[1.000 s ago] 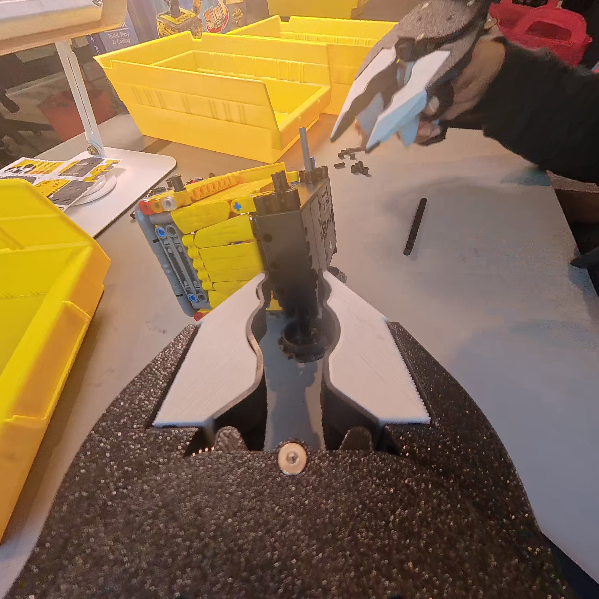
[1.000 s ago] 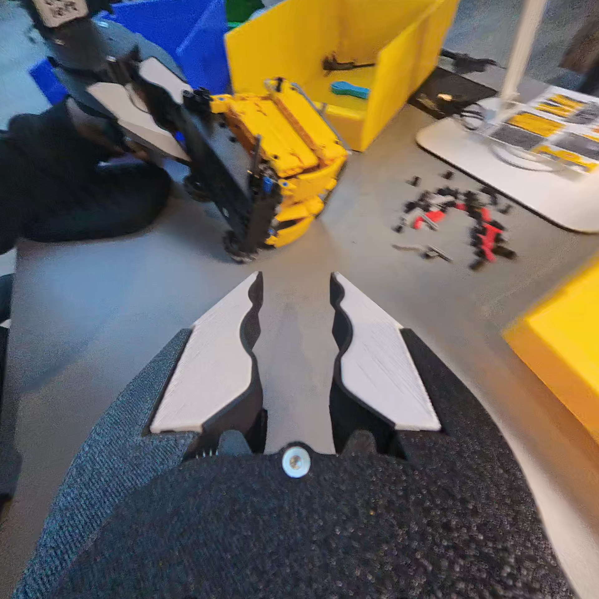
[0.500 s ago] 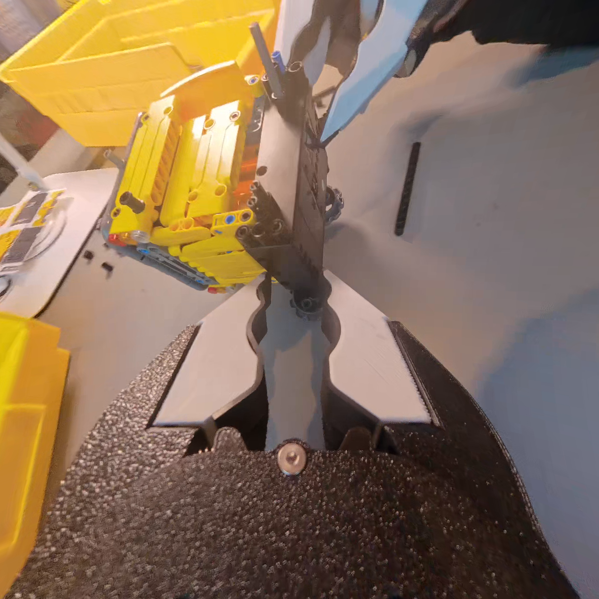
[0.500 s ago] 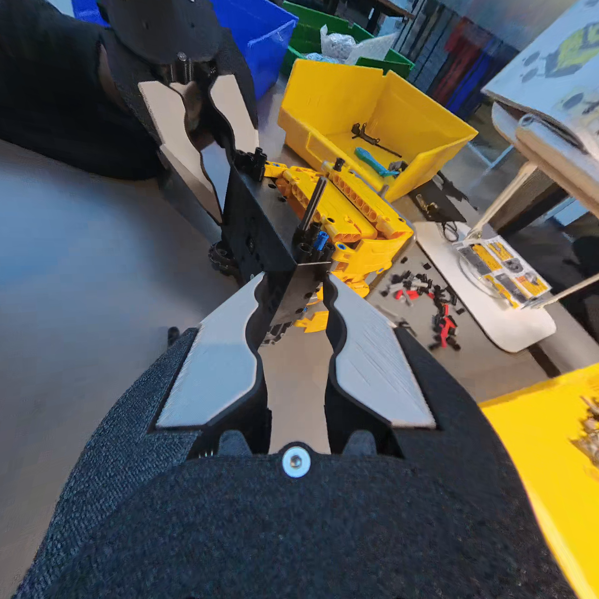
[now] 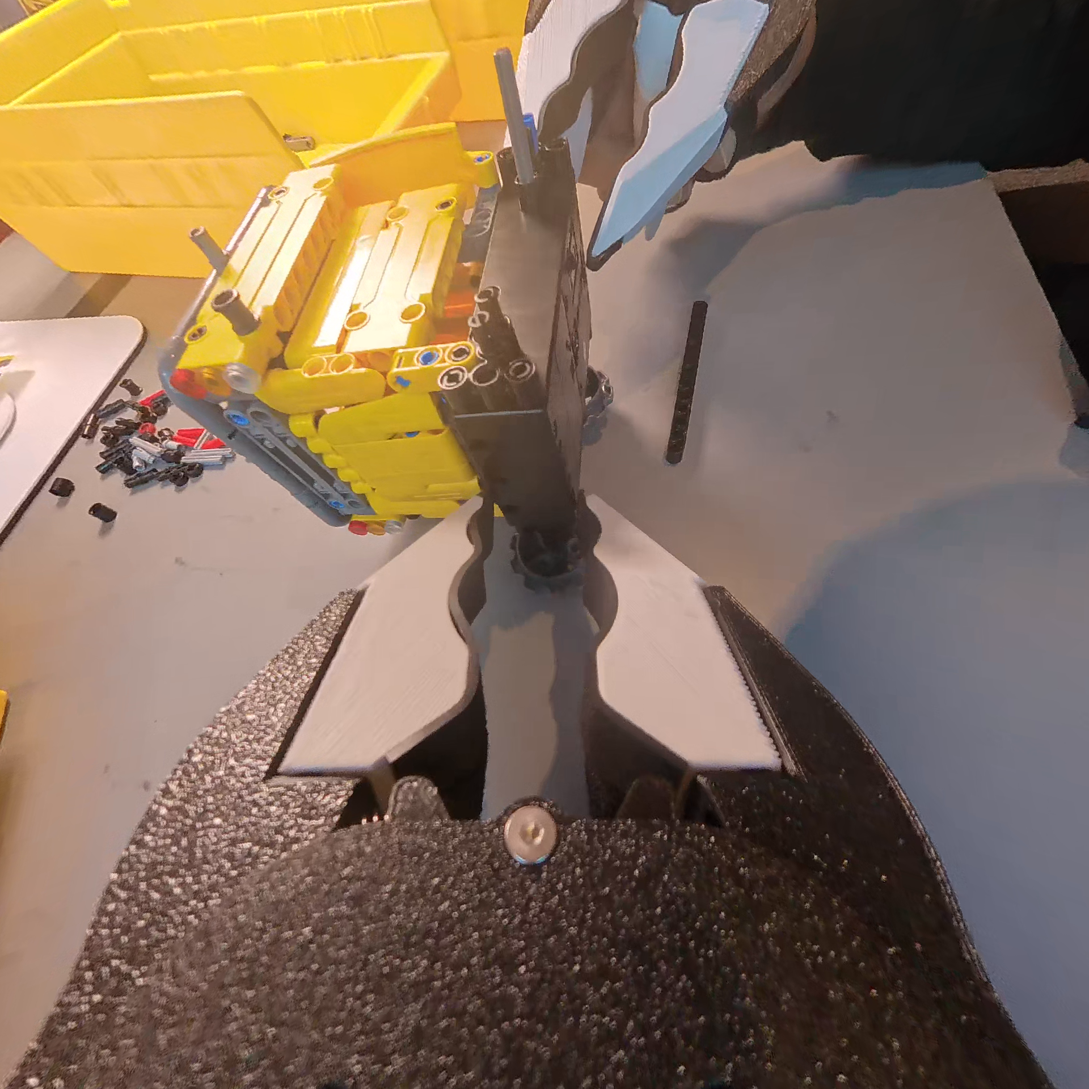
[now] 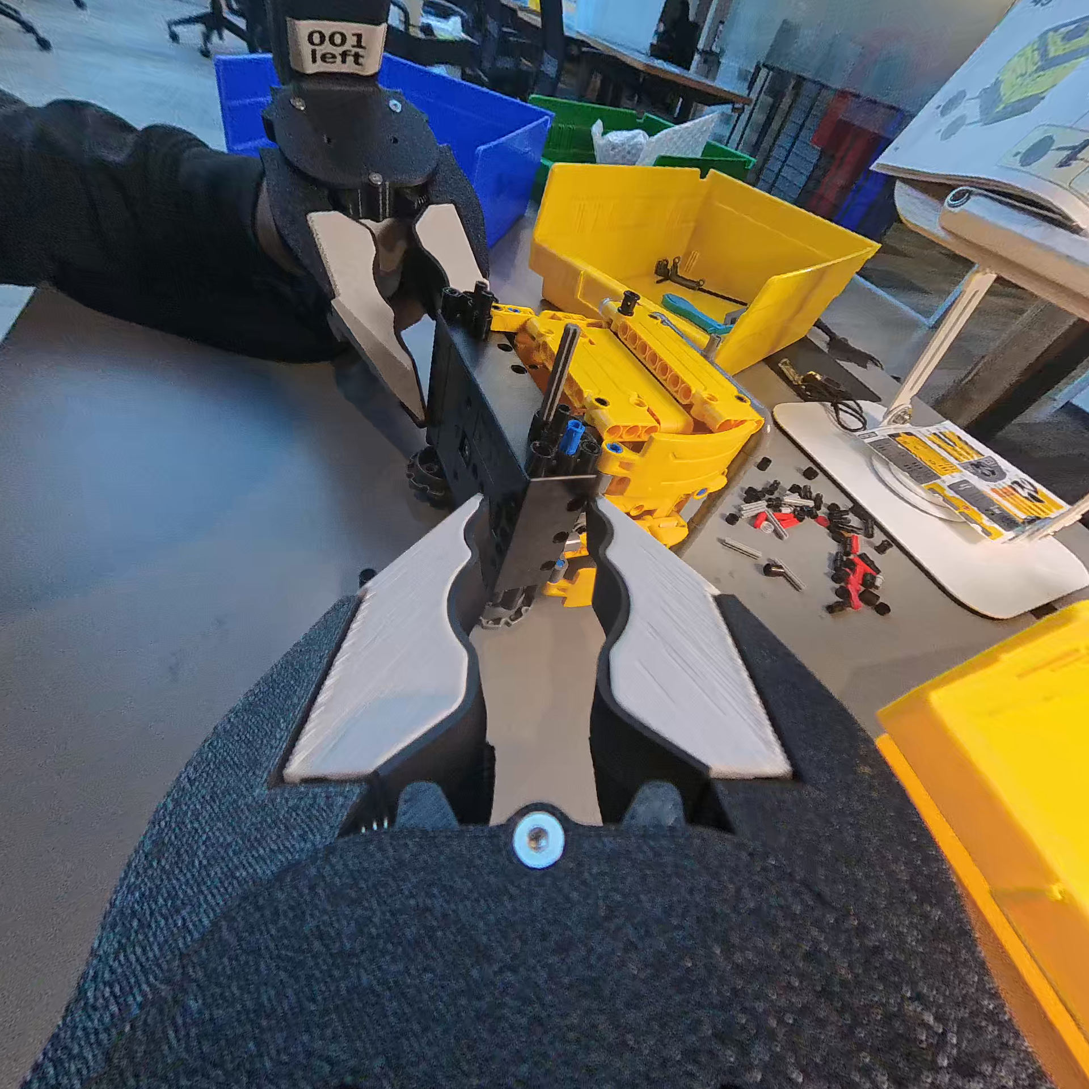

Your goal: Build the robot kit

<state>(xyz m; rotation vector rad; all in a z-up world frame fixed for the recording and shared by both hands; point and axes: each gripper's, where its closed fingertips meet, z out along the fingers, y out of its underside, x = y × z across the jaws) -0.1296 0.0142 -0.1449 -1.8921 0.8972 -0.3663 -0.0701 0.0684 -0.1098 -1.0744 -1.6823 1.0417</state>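
- Yellow and black toy brick model sits on the grey bench, and both tools reach it from opposite ends.
- Left hand-held gripper has its two grey fingers close together around the near end of the model's black block. A small black gear sits between the fingers. I cannot tell if they squeeze it tight.
- Right hand-held gripper has its fingers on both sides of the other end of the black block. There is a gap beside one finger, so I cannot tell if it grips.
- A thin grey rod sticks up from the black block, with a little blue peg beside it.
- A long black stick lies alone on the bench, near the model.
- A pile of small black, red and grey bits lies on the bench just beside the model's yellow side.
- A white flat base with a printed sheet on it stands past the pile.
- An open yellow bin stands behind the model, with a blue-green tool inside.
- A blue bin and a green bin stand farther back.
- Another yellow bin is close by the right hand-held gripper.
- A person's black sleeve is behind the left hand-held gripper.
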